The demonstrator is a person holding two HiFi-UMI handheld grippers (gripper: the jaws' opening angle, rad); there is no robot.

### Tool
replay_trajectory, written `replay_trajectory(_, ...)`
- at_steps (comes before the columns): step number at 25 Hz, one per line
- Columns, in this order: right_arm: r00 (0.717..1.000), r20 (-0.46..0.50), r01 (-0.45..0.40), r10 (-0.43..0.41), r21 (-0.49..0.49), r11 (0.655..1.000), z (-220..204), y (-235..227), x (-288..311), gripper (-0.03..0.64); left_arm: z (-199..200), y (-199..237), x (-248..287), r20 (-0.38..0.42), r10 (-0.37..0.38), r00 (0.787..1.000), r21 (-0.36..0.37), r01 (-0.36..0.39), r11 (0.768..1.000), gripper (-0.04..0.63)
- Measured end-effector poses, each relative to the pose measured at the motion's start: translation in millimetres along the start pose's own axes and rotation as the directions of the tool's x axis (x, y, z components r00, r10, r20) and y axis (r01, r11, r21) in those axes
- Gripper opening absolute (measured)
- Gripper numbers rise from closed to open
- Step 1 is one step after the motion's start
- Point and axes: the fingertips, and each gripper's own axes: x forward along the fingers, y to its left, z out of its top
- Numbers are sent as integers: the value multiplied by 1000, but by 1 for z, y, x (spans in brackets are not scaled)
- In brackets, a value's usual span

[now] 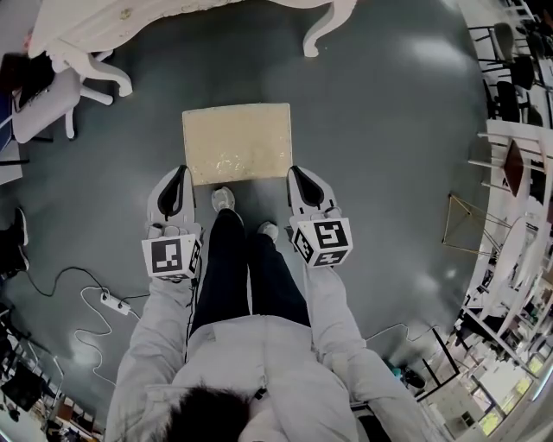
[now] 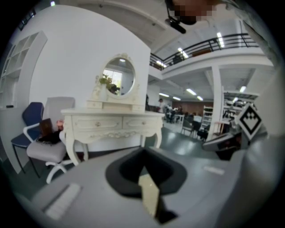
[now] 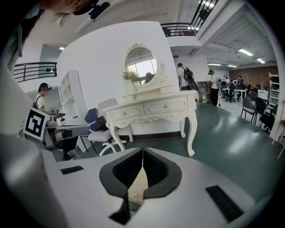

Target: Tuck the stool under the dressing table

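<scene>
Cream-cushioned stool stands on the grey floor, well short of the dressing table; nothing is tucked yet. The left gripper and right gripper flank its near edge, fingers closed and empty. The whole push remains.

Dressing table mostly beyond head view's top edge; legs of the stool unseen beneath seat.

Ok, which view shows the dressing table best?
The right gripper view: the dressing table shows sharp, with mirror, drawers and legs. The left gripper view shows it blurred, lower legs hidden. The head view catches only its edge and curved legs.
</scene>
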Motion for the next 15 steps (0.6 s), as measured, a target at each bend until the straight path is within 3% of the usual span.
replay_trajectory(15, 993, -114, -29, 28, -5, 1000, -112, -25, 21, 44, -119, -17, 3, -110, 37, 993, -14, -38, 999, 34)
